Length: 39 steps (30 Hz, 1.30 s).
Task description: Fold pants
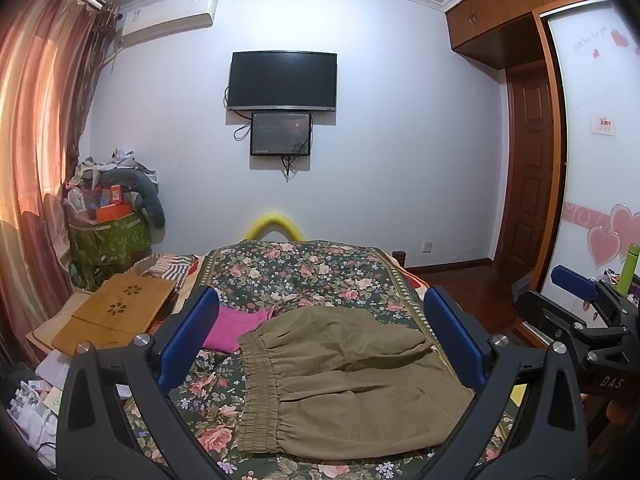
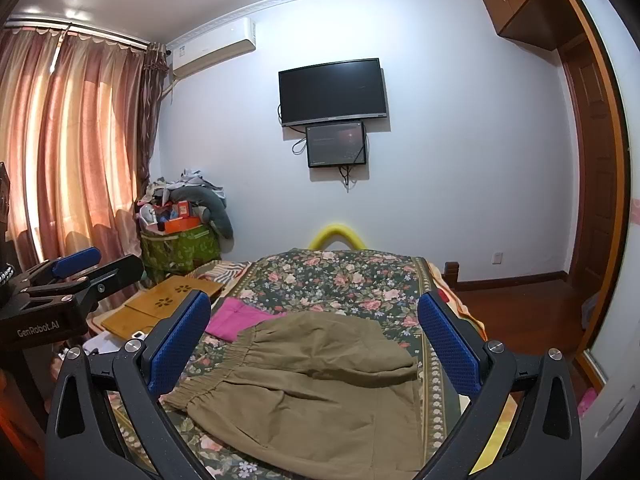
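Olive-brown pants (image 1: 344,380) (image 2: 312,392) lie folded on the floral bedspread (image 1: 304,272) (image 2: 340,276), their elastic waistband on the left. My left gripper (image 1: 320,304) hangs open above them, blue pads wide apart and nothing between. Open as well, my right gripper (image 2: 314,308) hovers over the same pants with nothing held. Each gripper shows in the other's view: the right gripper (image 1: 576,284) at the right edge, the left gripper (image 2: 80,262) at the left edge.
A folded magenta garment (image 1: 240,326) (image 2: 240,318) lies just beyond the pants on the left. A wooden lap tray (image 1: 116,312) (image 2: 160,304) sits left of the bed. A cluttered green bin (image 1: 108,236) stands by the curtain. Wardrobe and door on the right.
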Each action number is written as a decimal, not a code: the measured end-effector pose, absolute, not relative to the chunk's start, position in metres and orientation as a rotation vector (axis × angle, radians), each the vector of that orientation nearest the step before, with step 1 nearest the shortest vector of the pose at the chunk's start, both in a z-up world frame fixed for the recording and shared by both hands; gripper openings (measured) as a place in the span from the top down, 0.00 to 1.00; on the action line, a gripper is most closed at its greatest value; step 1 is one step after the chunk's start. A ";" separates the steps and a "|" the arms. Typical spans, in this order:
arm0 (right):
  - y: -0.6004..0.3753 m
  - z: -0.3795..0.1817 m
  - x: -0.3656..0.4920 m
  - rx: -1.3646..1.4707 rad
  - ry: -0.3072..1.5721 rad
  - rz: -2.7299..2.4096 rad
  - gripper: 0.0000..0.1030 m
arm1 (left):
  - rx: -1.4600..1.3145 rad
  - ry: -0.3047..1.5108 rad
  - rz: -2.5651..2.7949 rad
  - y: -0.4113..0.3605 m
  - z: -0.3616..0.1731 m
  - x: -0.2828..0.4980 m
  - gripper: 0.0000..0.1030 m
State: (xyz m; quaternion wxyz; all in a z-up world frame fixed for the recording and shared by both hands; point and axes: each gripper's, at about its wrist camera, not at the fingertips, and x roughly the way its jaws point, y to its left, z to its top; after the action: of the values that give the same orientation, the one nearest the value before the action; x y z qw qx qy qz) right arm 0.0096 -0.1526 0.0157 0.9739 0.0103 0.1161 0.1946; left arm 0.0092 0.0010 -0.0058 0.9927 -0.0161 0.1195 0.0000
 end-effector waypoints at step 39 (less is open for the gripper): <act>-0.155 -0.007 0.055 -0.027 0.297 0.329 0.00 | -0.050 0.343 0.033 0.015 -0.035 0.072 0.00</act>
State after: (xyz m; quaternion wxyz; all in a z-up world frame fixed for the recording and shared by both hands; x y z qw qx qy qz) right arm 0.0549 -0.1554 -0.0074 0.9755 -0.0133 0.1473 0.1629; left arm 0.0718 0.0155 -0.0346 0.9849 -0.0250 0.1704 0.0165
